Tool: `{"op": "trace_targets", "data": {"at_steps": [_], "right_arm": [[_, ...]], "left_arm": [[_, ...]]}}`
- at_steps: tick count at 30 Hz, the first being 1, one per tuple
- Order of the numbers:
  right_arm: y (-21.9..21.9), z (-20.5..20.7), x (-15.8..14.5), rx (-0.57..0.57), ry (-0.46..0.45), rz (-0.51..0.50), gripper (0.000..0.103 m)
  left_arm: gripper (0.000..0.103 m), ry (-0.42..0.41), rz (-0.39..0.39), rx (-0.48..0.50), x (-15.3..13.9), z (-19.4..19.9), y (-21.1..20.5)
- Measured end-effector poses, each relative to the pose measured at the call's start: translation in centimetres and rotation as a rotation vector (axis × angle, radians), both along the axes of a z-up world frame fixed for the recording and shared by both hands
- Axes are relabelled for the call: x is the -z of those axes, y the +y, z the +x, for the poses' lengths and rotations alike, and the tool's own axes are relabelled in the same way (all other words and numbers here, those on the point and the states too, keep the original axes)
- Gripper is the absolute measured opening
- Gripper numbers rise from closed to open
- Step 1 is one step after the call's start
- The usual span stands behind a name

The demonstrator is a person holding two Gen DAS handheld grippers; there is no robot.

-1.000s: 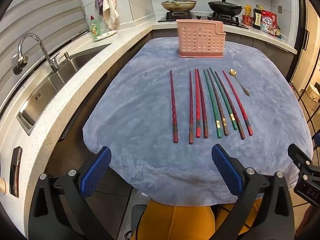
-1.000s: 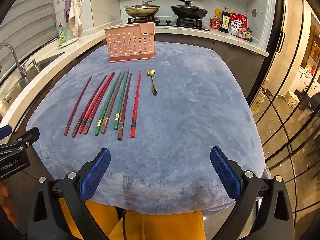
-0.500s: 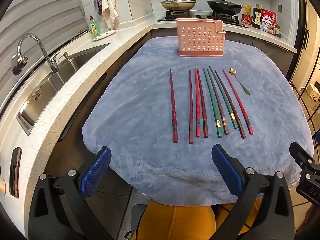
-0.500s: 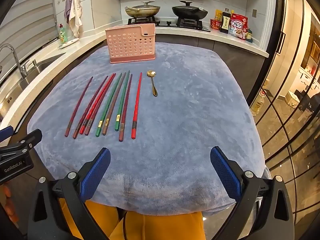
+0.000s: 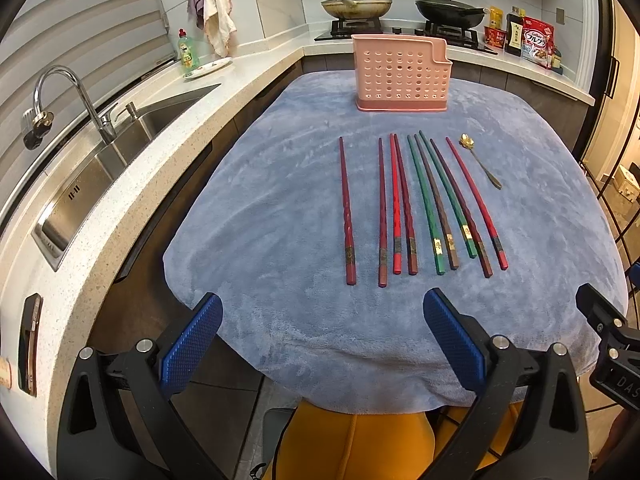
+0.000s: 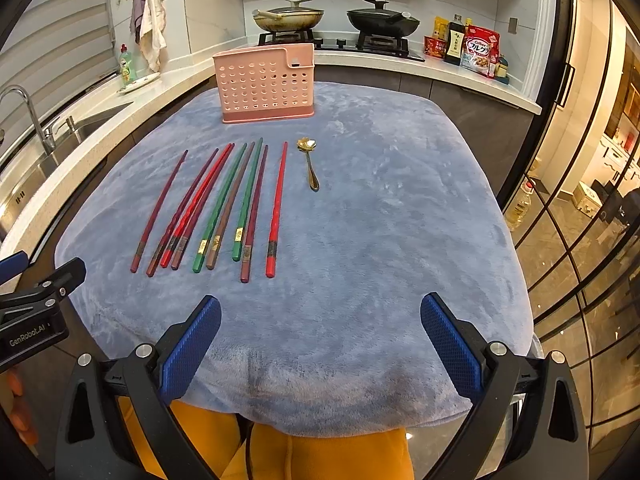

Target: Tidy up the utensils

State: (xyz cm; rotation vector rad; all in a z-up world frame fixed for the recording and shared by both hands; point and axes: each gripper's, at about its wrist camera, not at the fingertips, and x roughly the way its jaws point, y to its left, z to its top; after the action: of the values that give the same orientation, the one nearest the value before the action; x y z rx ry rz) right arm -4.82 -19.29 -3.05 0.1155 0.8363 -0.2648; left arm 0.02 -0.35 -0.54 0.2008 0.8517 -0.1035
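While both my grippers, left point(image 5: 320, 334) and right point(image 6: 320, 334), creep slightly forward with fingers spread and empty, chopsticks point(image 5: 416, 204) lie untouched, so sorting hasn't begun.

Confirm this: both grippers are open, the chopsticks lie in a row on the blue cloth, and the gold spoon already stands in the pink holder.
Wrong on the spoon. The gold spoon lies on the blue cloth, beside the chopsticks, short of the pink holder, as the right wrist view shows. The rest holds.

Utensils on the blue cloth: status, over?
Left gripper open, empty; right gripper same. Nine chopsticks and gold spoon lie untouched. Pink holder upright behind them, path unobstructed.
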Motion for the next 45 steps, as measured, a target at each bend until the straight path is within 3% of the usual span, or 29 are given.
{"op": "trace_targets", "data": {"at_steps": [45], "right_arm": [[0.2,1.6,0.7,-0.011,0.033,0.014,0.096]], "left_arm": [[0.096,0.041,-0.014,-0.001,0.3,1.7,0.1]]}}
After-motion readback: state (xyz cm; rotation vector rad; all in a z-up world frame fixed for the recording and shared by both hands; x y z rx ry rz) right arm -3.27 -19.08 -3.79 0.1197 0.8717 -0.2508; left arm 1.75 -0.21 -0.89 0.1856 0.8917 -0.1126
